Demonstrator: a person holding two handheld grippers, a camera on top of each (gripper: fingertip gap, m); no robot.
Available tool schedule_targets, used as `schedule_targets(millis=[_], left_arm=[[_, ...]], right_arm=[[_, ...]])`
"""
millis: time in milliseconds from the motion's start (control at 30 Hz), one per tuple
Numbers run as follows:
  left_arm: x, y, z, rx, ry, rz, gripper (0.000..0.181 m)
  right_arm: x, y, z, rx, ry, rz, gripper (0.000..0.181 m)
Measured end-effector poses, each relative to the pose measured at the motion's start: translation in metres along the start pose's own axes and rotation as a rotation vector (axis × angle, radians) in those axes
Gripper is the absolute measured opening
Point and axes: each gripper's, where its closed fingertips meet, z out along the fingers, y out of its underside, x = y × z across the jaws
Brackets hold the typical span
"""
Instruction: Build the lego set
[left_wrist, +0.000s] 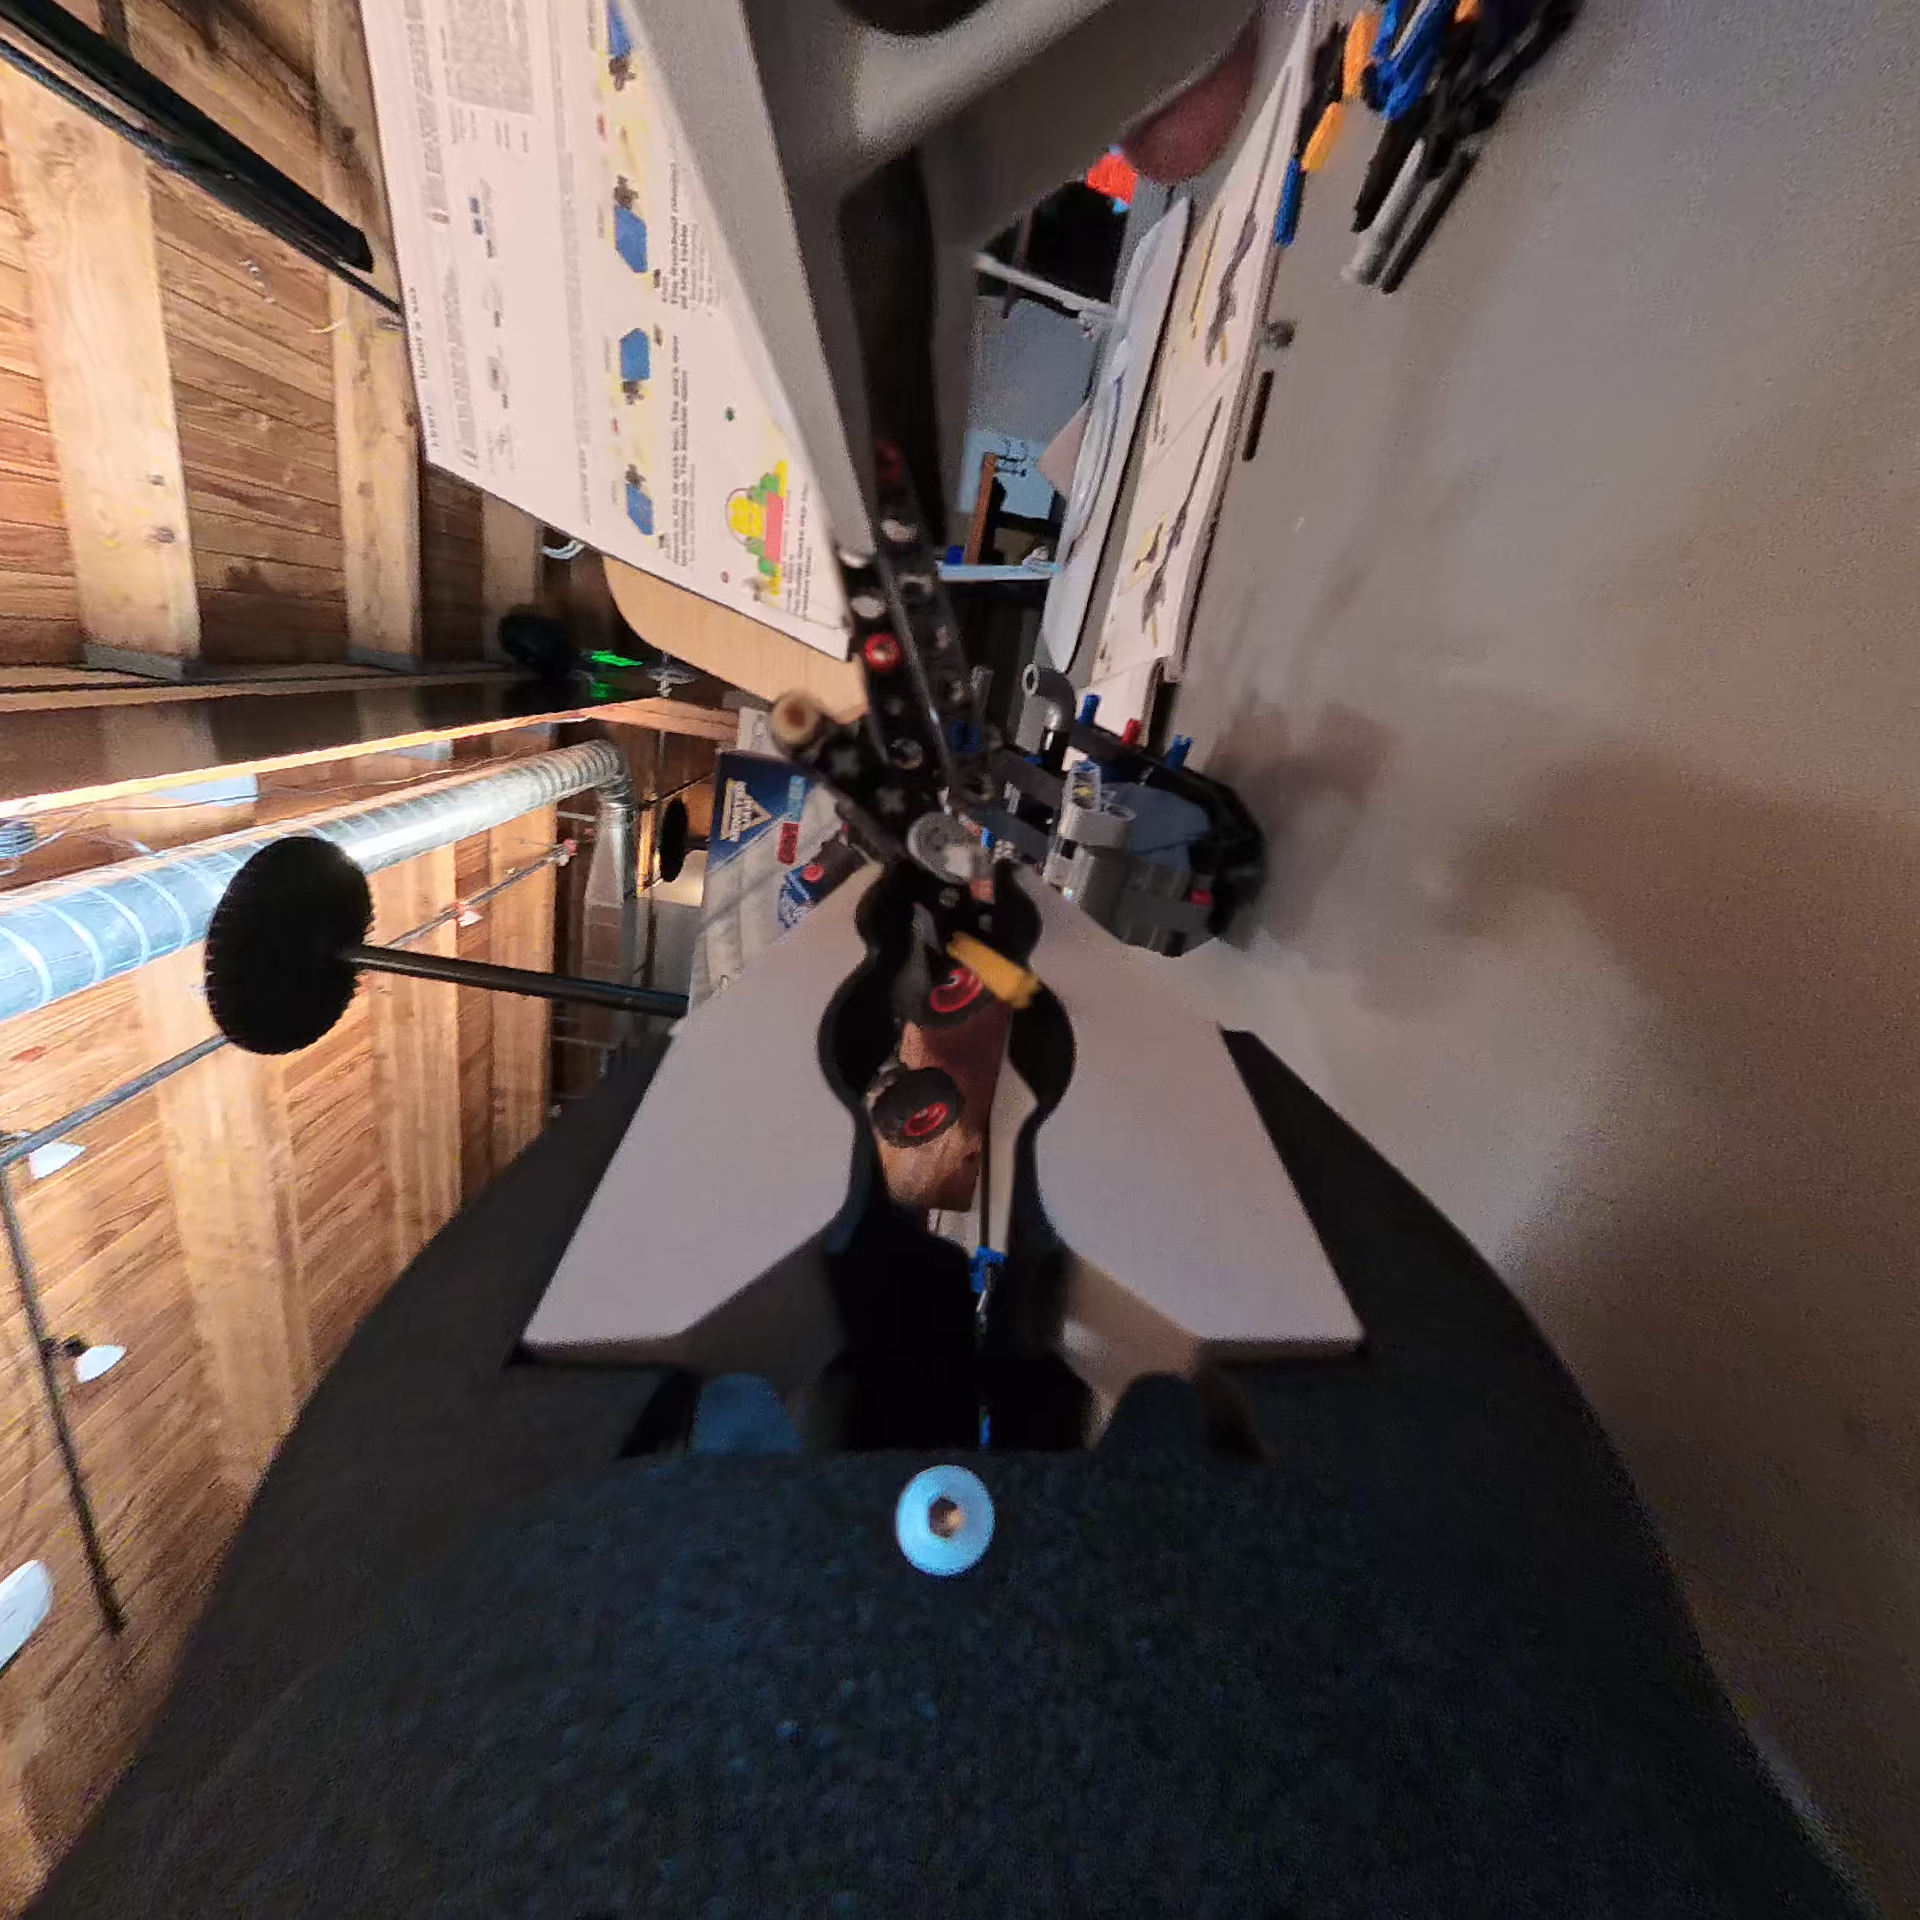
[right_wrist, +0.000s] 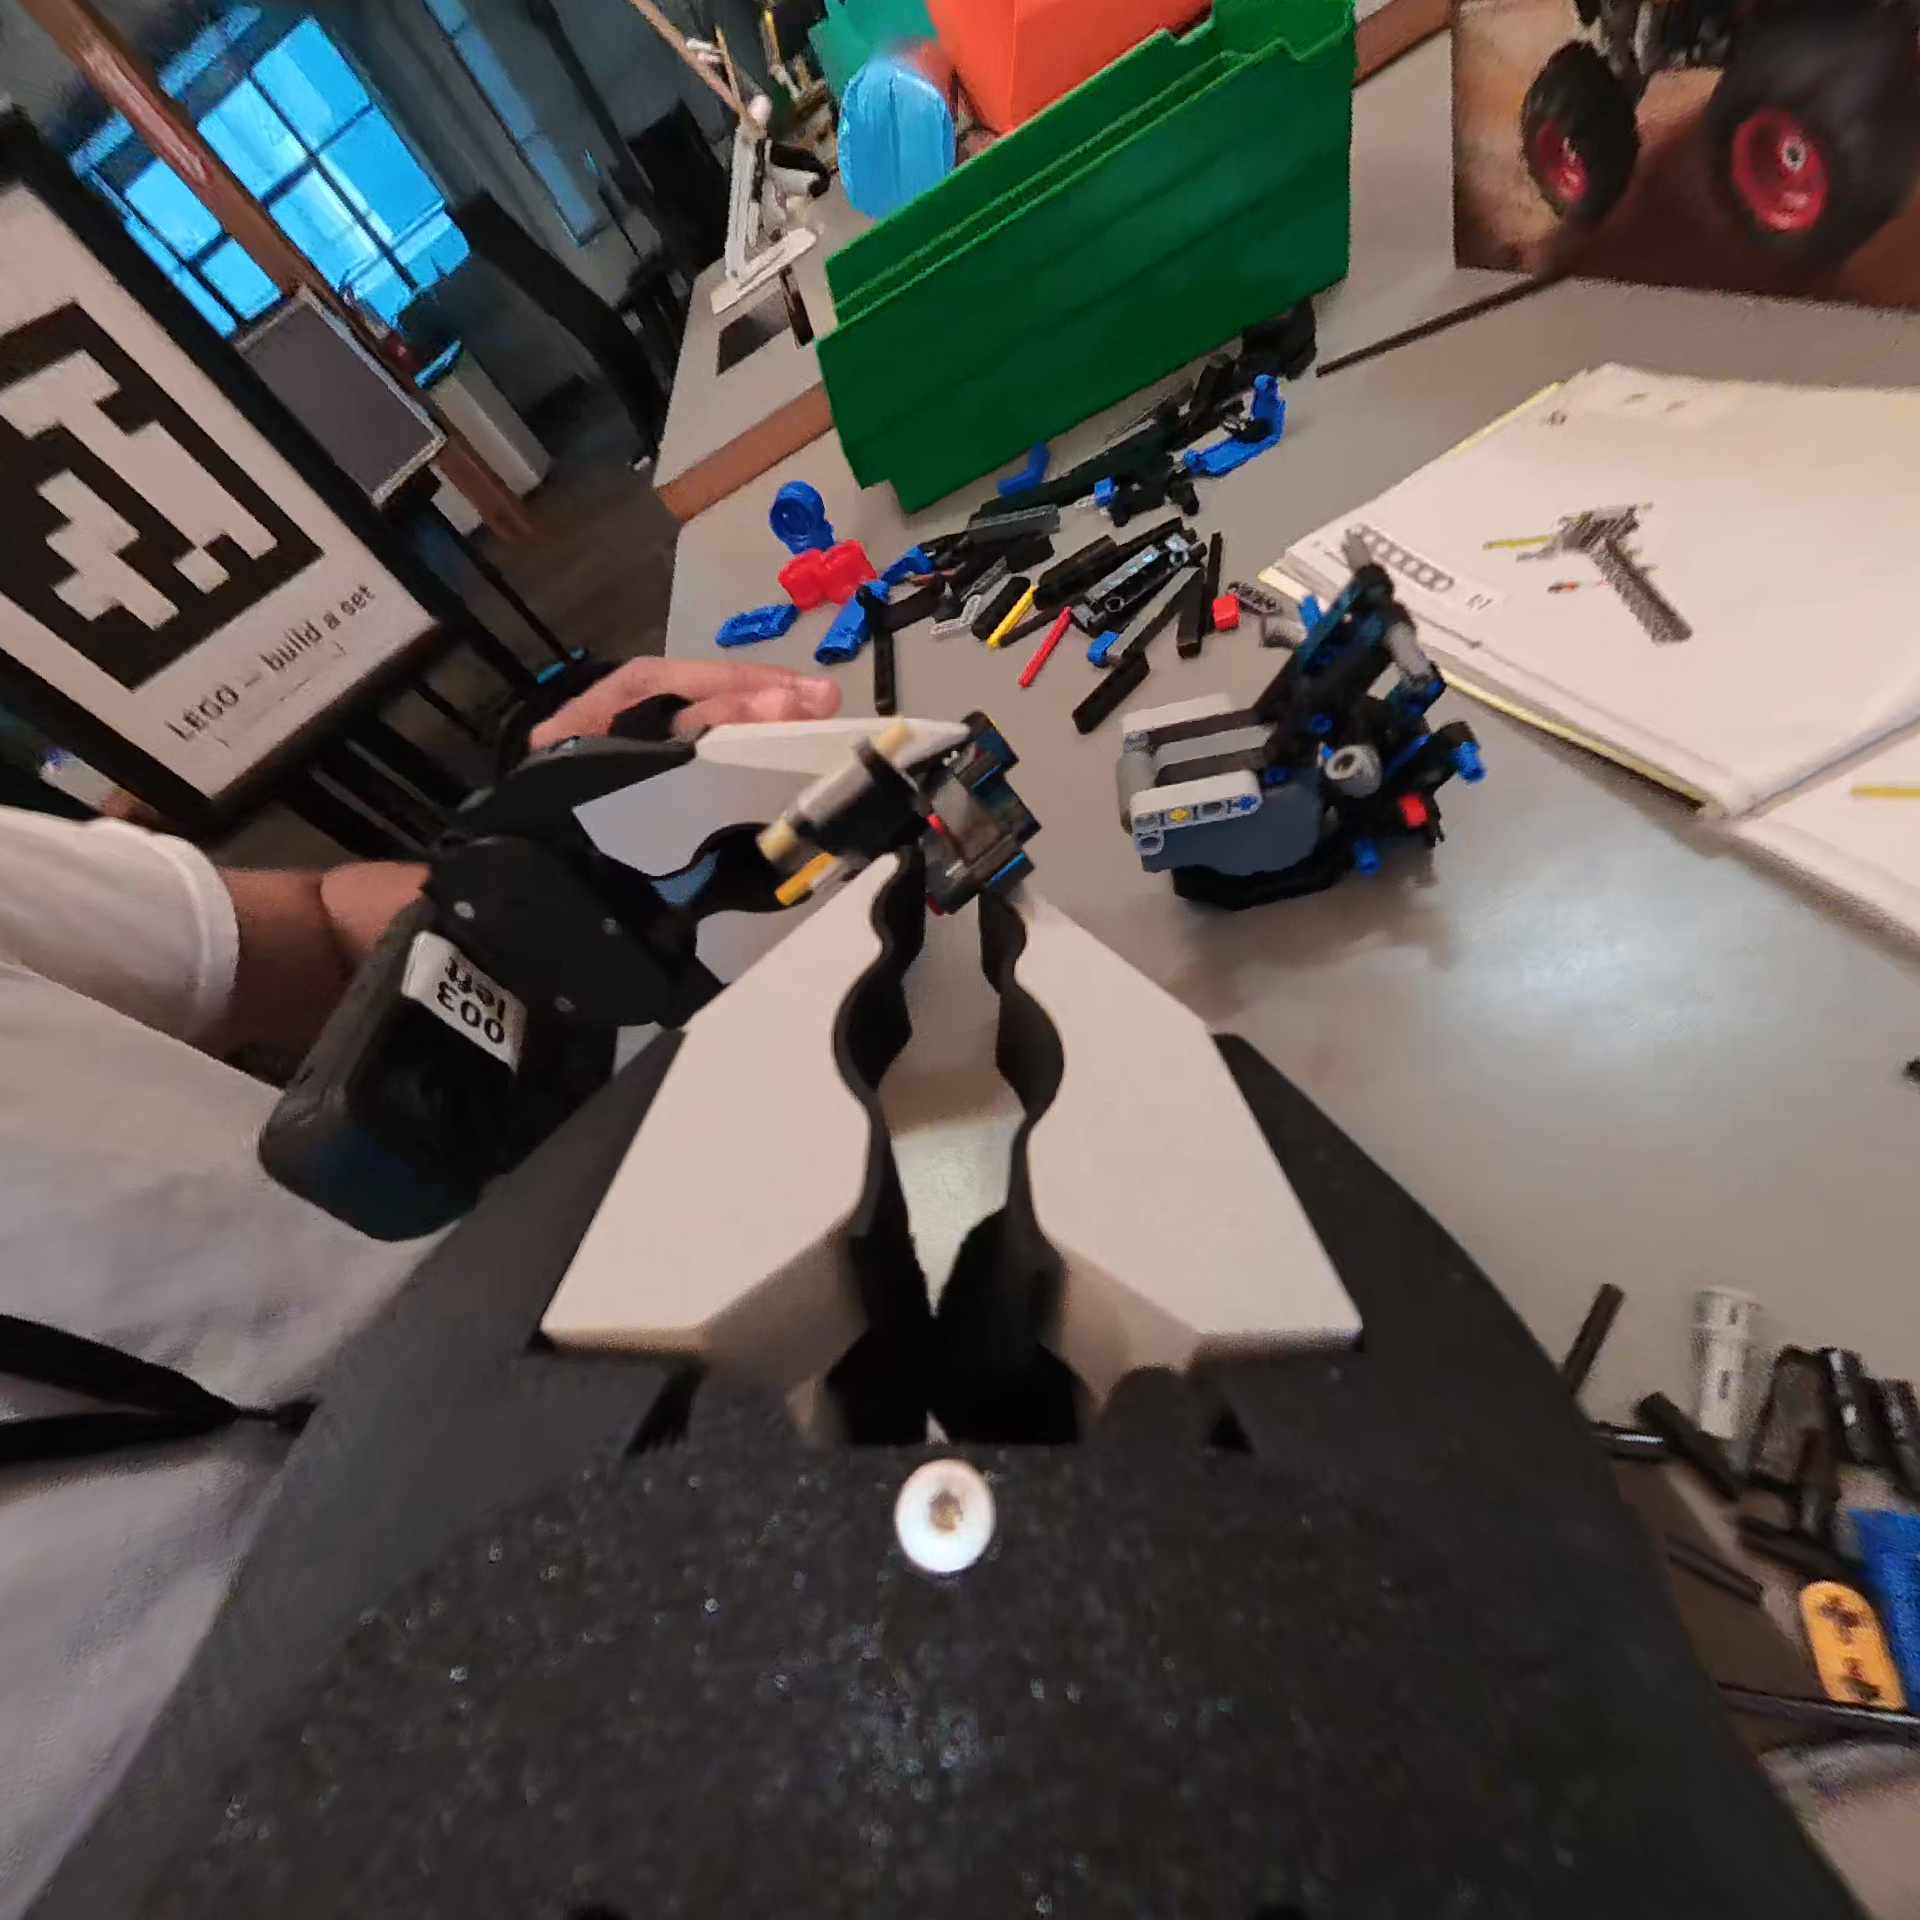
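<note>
My left gripper (left_wrist: 940, 894) is shut on a small black sub-assembly (left_wrist: 914, 727) with a yellow piece and tan pins, held above the grey table (left_wrist: 1558, 935). In the right wrist view the left gripper (right_wrist: 862, 800) comes in from the left, holding the same sub-assembly (right_wrist: 977, 810). My right gripper (right_wrist: 951, 899) has its jaws nearly together, closed on the near end of that sub-assembly. One of its grey fingers (left_wrist: 790, 208) shows in the left wrist view. A partly built grey, black and blue model (right_wrist: 1278, 790) stands on the table just beyond; it also shows in the left wrist view (left_wrist: 1143, 852).
A pile of loose black, blue and red parts (right_wrist: 1091, 582) lies before a green bin (right_wrist: 1091, 260). An open instruction booklet (right_wrist: 1662, 582) lies at the right and the set's box (right_wrist: 1683, 145) at the far right. More loose parts (right_wrist: 1818, 1455) lie near right. A person's hand (right_wrist: 707, 696) holds the left gripper. Across from one pair of fingers to the other is roughly 6 centimetres.
</note>
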Motion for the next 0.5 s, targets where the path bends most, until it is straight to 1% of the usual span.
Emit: schedule_targets(millis=[33,100,167,233,300,367,400,433,500], left_arm=[[0.002,0.0,-0.001,0.001,0.018,-0.006,0.023],[0.008,0.0,-0.007,0.031,0.084,-0.045,0.03],[0.007,-0.002,-0.02,0.082,0.154,-0.093,0.03],[0.01,-0.003,-0.033,0.114,0.301,-0.167,0.035],[0.011,-0.003,-0.044,0.134,0.431,-0.199,0.035],[0.017,-0.005,-0.057,0.152,0.594,-0.258,0.035],[0.018,-0.01,-0.064,0.183,0.68,-0.321,0.035],[0.016,-0.019,-0.071,0.234,0.775,-0.42,0.035],[-0.016,-0.036,-0.064,0.33,0.843,-0.706,0.034]], right_arm=[[-0.001,-0.002,-0.002,0.002,0.002,-0.029,0.009],[-0.001,-0.002,-0.004,-0.016,0.001,-0.058,0.008],[-0.008,0.001,-0.003,-0.033,-0.043,-0.073,0.008],[-0.013,0.004,0.0,-0.047,-0.08,-0.053,0.008],[-0.01,0.005,0.002,-0.048,-0.066,-0.046,0.008],[-0.011,0.004,0.0,-0.041,-0.098,-0.01,0.008],[-0.01,0.002,-0.001,-0.03,-0.106,-0.001,0.008],[-0.01,0.002,-0.003,-0.032,-0.107,-0.012,0.008],[-0.01,0.006,-0.003,-0.073,-0.094,-0.054,0.007]])
